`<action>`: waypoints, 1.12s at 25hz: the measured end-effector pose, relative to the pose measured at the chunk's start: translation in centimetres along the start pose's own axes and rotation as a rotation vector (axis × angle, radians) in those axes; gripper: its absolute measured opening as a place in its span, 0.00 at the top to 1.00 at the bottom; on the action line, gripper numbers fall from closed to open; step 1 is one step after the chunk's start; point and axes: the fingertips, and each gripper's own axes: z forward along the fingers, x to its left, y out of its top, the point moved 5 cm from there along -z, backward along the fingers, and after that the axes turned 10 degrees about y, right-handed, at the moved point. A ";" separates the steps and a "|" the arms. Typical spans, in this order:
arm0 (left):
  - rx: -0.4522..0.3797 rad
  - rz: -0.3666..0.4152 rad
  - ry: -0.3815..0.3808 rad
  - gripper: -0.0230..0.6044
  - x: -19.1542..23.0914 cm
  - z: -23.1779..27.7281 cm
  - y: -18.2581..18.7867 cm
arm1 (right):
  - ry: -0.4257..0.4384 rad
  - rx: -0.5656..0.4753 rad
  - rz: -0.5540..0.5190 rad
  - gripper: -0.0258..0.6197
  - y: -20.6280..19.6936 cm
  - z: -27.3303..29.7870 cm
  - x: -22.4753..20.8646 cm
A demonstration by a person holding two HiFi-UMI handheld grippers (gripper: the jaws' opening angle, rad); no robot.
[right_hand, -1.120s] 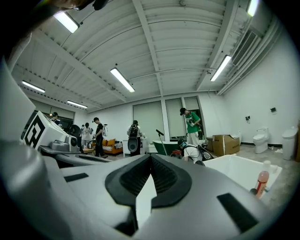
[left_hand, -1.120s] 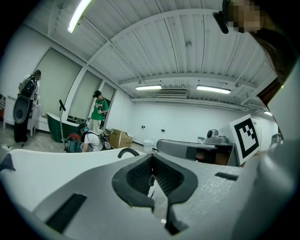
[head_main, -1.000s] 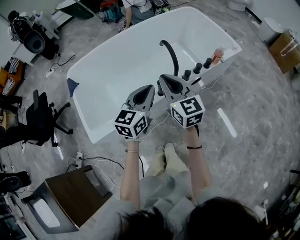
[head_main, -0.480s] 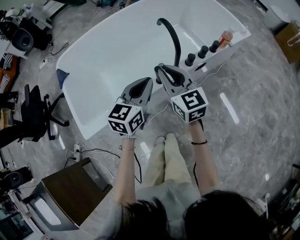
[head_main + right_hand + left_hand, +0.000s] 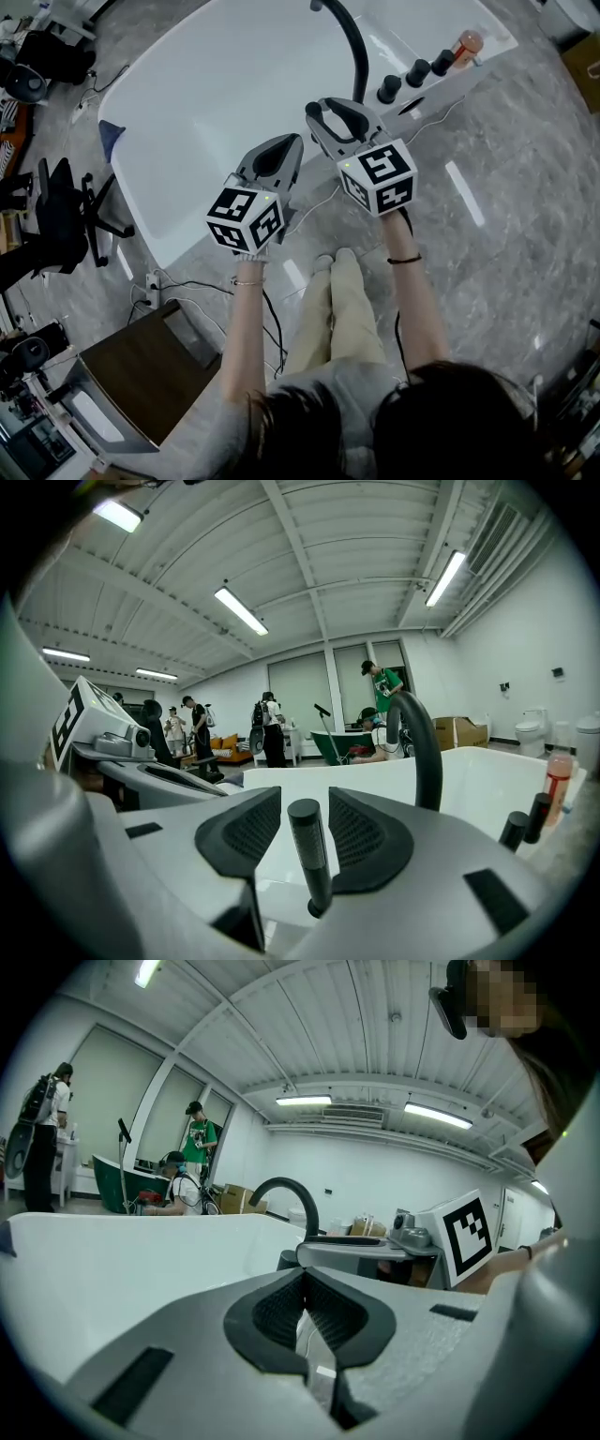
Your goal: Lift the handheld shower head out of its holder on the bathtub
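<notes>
The handheld shower head (image 5: 309, 864) is a black ribbed stick standing upright on the rim of the white bathtub (image 5: 206, 103). My right gripper (image 5: 305, 808) has it between its jaws, which are opening, with a gap on each side of the stick. In the head view the right gripper (image 5: 321, 114) reaches over the tub rim and hides the shower head. My left gripper (image 5: 284, 148) hovers beside it at the rim. Its jaws (image 5: 302, 1283) are shut with nothing in them.
A black arched spout (image 5: 352, 47) rises behind the right gripper. Black knobs (image 5: 417, 71) and an orange bottle (image 5: 466, 44) line the rim to its right. Cables (image 5: 187, 309), an office chair (image 5: 66, 216) and a brown case (image 5: 150, 375) lie on the floor. People stand beyond the tub.
Both grippers have dropped toward the tub rim and the tub has slid up in the head view. The right gripper's jaws, closed before, now stand apart.
</notes>
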 end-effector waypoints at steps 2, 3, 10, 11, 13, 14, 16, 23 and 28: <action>0.005 -0.005 0.002 0.96 0.4 0.2 -0.7 | 0.001 0.010 0.008 0.74 -0.8 0.6 -0.4; 0.007 -0.007 0.004 0.96 0.6 0.3 -1.0 | 0.002 0.014 0.014 0.72 -1.3 0.9 -0.5; 0.025 -0.018 0.019 0.96 1.8 1.3 -3.0 | 0.022 0.041 0.043 0.70 -4.2 2.6 -1.3; 0.026 -0.019 0.021 0.96 2.0 1.5 -3.1 | 0.025 0.044 0.047 0.70 -4.5 2.8 -1.4; 0.030 -0.023 0.025 0.96 2.2 1.7 -3.4 | 0.033 0.048 0.057 0.70 -4.9 3.3 -1.4; 0.032 -0.025 0.026 0.96 2.4 1.8 -3.5 | 0.036 0.051 0.061 0.70 -5.2 3.5 -1.5; 0.036 -0.029 0.027 0.96 2.6 1.9 -3.8 | 0.037 0.065 0.068 0.70 -5.7 4.0 -1.6; 0.044 -0.042 0.032 0.96 2.9 2.0 -4.4 | 0.022 0.145 0.026 0.72 -7.0 5.0 -2.0; 0.048 -0.049 0.032 0.96 3.0 2.3 -4.8 | 0.009 0.147 0.013 0.73 -7.2 4.9 -2.4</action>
